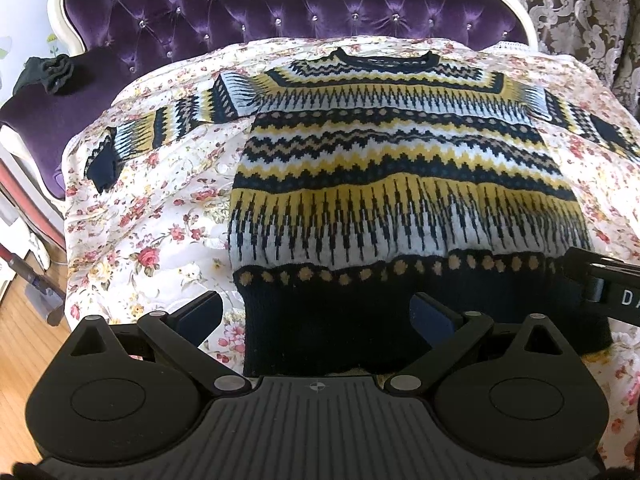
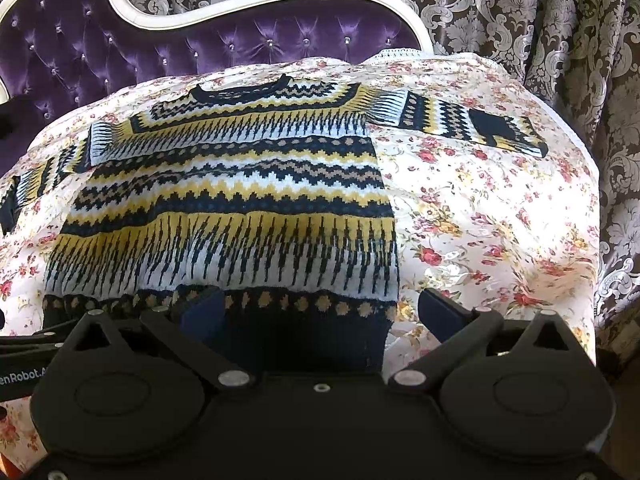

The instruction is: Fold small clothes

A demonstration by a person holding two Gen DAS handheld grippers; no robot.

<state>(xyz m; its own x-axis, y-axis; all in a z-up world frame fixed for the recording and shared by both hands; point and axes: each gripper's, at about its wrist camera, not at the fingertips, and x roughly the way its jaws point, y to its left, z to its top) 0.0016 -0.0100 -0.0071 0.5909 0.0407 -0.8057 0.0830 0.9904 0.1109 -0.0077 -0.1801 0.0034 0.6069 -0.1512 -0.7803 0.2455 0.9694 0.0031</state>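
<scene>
On the floral-print quilted bedspread [image 1: 160, 216], in front of the purple tufted velvet headboard with a cream curved frame [image 1: 280, 12]: one knitted sweater in navy, mustard yellow, white and tan zigzag bands [image 1: 400, 184], laid flat, face up, round navy neckline toward the headboard, both sleeves spread sideways, navy ribbed hem nearest the cameras. Left gripper [image 1: 316, 316], black with dark blue finger pads: fingers spread wide, holding nothing, straddling the sweater's left hem corner; whether the pads touch the knit cannot be told. Right gripper [image 2: 316, 312], same make: fingers likewise wide apart, empty, one over the navy hem, the other over the bedspread just beyond the sweater's right edge. Writing: white letters "DA", cut off, on the right gripper's side as seen from the left wrist view; "enRobot", cut off, on the left gripper's side in the right wrist view. Left of the headboard: dark crumpled cloth [image 1: 52, 72] on a purple cushion. Behind the headboard: brown and silver damask curtain [image 2: 540, 40].
</scene>
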